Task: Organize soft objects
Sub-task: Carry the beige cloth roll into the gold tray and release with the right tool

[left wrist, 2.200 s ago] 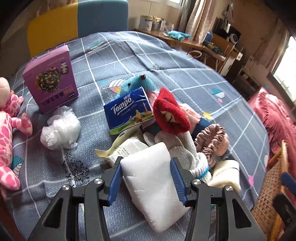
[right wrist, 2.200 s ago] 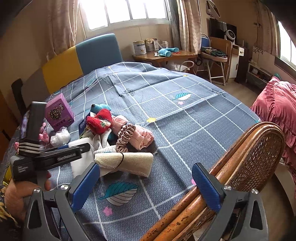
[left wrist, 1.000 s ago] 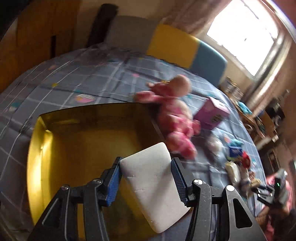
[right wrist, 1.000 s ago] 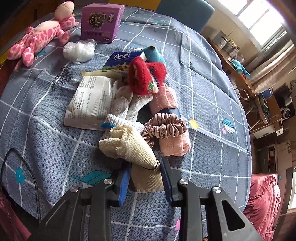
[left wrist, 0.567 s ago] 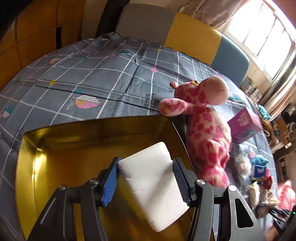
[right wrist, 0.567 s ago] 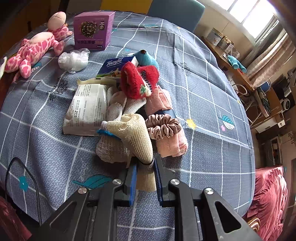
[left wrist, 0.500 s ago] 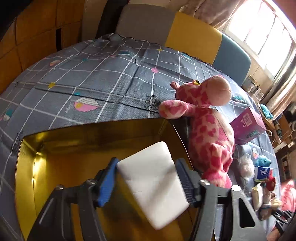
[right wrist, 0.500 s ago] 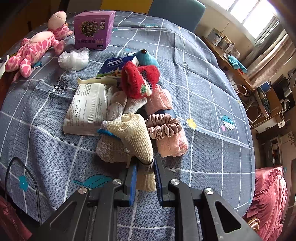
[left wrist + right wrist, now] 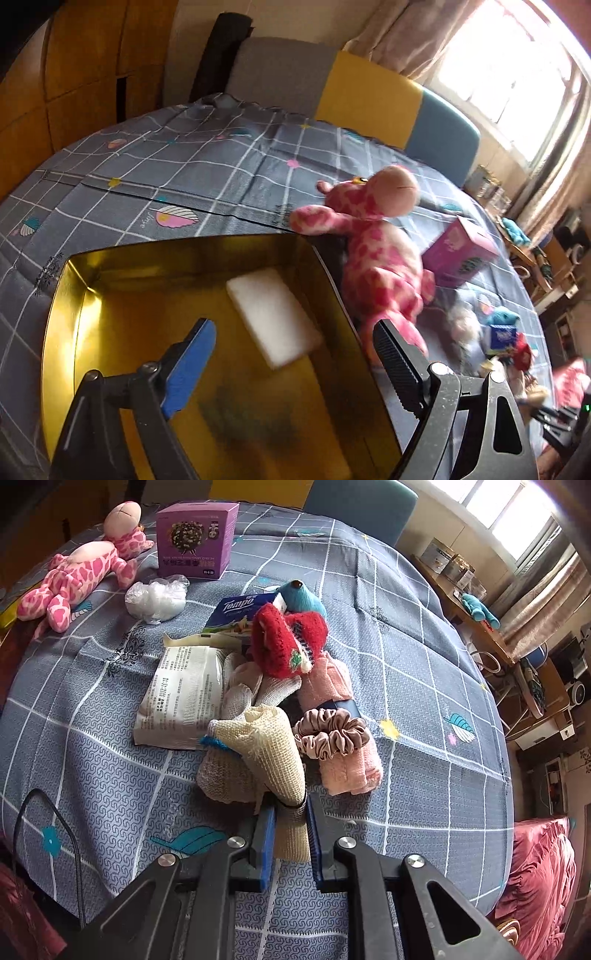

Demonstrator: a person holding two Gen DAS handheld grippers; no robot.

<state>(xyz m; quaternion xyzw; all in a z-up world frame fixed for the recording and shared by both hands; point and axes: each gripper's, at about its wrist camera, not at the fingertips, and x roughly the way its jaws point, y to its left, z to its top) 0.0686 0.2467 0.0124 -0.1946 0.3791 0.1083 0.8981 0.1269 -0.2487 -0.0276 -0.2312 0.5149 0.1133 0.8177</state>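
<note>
In the left wrist view my left gripper (image 9: pixel 295 339) is open and empty above a yellow box (image 9: pixel 70 284). A white sponge block (image 9: pixel 273 317) lies inside the box, past the fingertips. In the right wrist view my right gripper (image 9: pixel 290 818) is shut on a rolled cream mesh cloth (image 9: pixel 273 749) at the near end of a pile of soft things: a pink scrunchie (image 9: pixel 332 734), a pink towel (image 9: pixel 347 768), a red knitted item (image 9: pixel 288 638), white gloves (image 9: pixel 251 686) and a teal plush (image 9: pixel 303 598).
A pink giraffe plush (image 9: pixel 380 251) lies against the box's right edge; it also shows in the right wrist view (image 9: pixel 81 579). A purple carton (image 9: pixel 195 539), a clear plastic bundle (image 9: pixel 157 596), a Tempo tissue pack (image 9: pixel 240 613) and a white printed packet (image 9: pixel 184 698) lie on the grey bedspread (image 9: pixel 406 657). A black cable (image 9: pixel 55 812) loops at the near left.
My left gripper has opened and let go of the white sponge block, which now lies in the yellow box. My right gripper stays shut on the cream mesh cloth.
</note>
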